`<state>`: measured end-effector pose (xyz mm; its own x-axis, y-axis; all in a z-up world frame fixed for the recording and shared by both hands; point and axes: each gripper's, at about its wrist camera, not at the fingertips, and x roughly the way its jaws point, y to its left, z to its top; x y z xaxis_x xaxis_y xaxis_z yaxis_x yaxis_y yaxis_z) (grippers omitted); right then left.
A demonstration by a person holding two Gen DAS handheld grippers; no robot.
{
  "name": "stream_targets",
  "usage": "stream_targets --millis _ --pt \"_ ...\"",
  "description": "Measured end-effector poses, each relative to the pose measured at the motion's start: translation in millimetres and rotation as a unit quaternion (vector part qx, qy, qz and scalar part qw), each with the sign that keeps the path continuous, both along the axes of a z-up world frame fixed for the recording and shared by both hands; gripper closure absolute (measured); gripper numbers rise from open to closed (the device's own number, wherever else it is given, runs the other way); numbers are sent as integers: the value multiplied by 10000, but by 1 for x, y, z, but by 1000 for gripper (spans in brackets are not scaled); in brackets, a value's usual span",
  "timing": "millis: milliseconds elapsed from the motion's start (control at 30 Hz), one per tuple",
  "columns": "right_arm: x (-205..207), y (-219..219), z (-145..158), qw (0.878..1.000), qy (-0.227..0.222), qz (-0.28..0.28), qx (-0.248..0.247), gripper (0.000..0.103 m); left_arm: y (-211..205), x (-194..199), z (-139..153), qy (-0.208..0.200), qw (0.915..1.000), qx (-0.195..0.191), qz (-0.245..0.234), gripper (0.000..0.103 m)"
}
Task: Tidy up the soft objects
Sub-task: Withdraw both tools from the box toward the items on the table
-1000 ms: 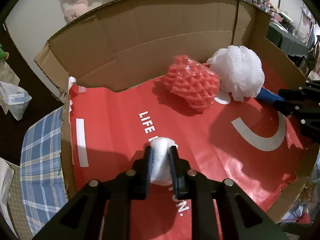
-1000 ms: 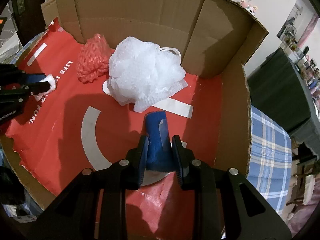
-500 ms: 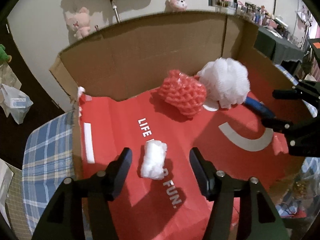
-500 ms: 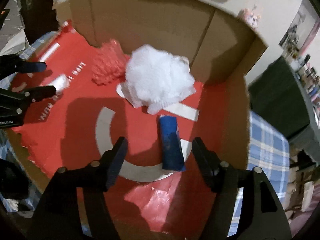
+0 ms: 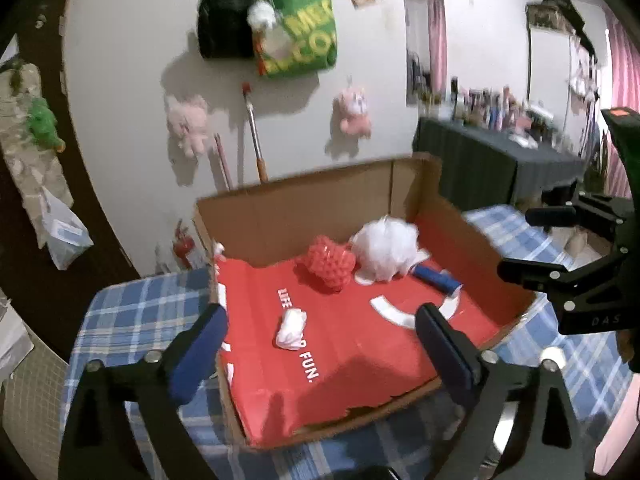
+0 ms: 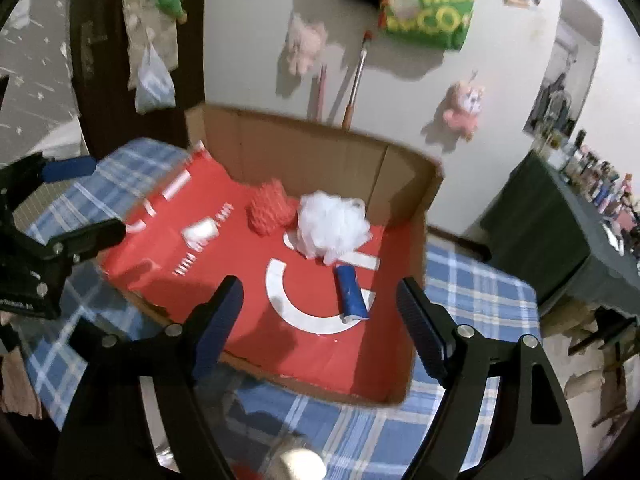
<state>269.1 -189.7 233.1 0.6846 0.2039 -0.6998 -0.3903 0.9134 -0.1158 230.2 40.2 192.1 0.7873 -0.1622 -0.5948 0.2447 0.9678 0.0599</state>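
Note:
A cardboard box (image 5: 304,204) (image 6: 316,148) lined with red paper holds four soft things. A small white roll (image 5: 291,329) (image 6: 201,233) lies front left. A red mesh sponge (image 5: 331,266) (image 6: 269,208) and a white bath pouf (image 5: 385,245) (image 6: 332,229) sit at the back. A blue roll (image 5: 436,279) (image 6: 352,294) lies right. My left gripper (image 5: 320,344) is open and empty, raised in front of the box. My right gripper (image 6: 320,320) is open and empty, also raised and back from the box.
The box stands on a blue plaid cloth (image 5: 132,320) (image 6: 472,280). Plush toys (image 5: 186,122) and a green bag (image 5: 296,20) hang on the white wall behind. A dark table (image 5: 492,164) with small items stands at the right.
Both grippers let go of their rolls, opened wide, and pulled up and back from the box. The white roll and blue roll now lie on the red lining.

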Motion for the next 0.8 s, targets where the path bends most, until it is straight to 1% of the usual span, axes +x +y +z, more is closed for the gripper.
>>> stream_targets --millis 33,100,133,333,433,533,700,800 --pt "-10 -1 8 9999 -120 -17 23 23 1 -9 6 -112 9999 -87 18 1" --pt "-33 -2 22 9992 -397 -18 109 12 2 -27 16 -278 9994 -212 54 0" --pt "-44 -3 29 9985 -526 -23 168 10 2 -37 21 -374 9989 -264 72 0" --pt "-116 -5 53 9913 -1262 -25 377 8 -2 -98 41 -910 9943 -534 141 0" --pt "-152 -9 58 9854 -1607 -89 548 4 -5 -132 44 -1212 9905 -623 182 0" --pt "-187 -14 57 9790 -1906 -191 702 3 -8 -159 40 -1453 9870 -634 274 0" --pt "-228 -20 40 9713 -2147 -409 942 2 -9 -197 23 -1726 9809 -755 480 0" --pt "-244 -25 27 9668 -2268 -519 1054 2 -10 -210 11 -1848 9786 -676 607 0"
